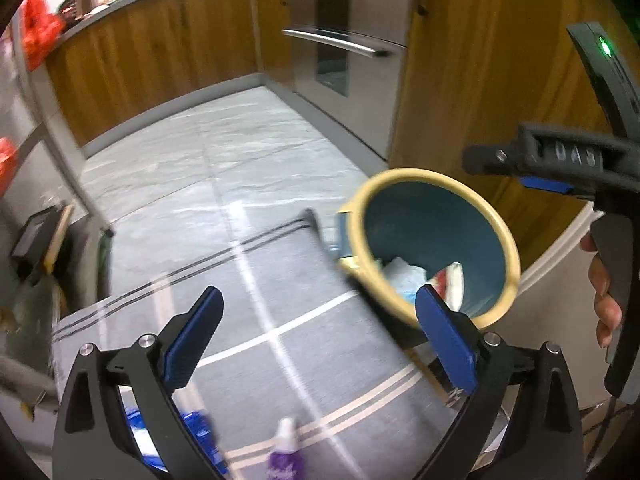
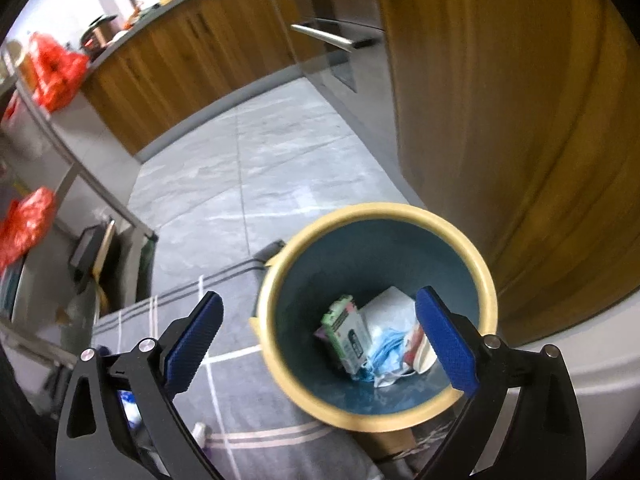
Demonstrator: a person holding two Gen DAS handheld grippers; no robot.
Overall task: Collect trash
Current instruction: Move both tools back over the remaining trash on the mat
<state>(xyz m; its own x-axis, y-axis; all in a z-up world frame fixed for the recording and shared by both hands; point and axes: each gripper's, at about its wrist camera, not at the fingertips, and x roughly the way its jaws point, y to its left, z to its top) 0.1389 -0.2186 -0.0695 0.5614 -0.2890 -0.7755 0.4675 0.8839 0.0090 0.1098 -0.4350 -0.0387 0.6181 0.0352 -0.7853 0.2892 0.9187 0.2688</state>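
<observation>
Bin (image 2: 376,320) holding trash (image 2: 372,340) below right gripper (image 2: 320,340), jaws spread, empty, left gripper (image 1: 316,328) likewise spread, empty

Trash bin (image 2: 276,344): round, cream-yellow rim, dark teal inside, open-topped, upright at the edge of a grey striped rug (image 2: 236,396). On its bottom, piled together: green-and-white carton (image 2: 346,334) leaning on end, crumpled blue face mask (image 2: 386,354), white paper (image 2: 390,304), red-and-white wrapper (image 2: 418,346).

text: none legible | green box (image 2: 347,334) in bin (image 2: 280,268): print blurred
</observation>
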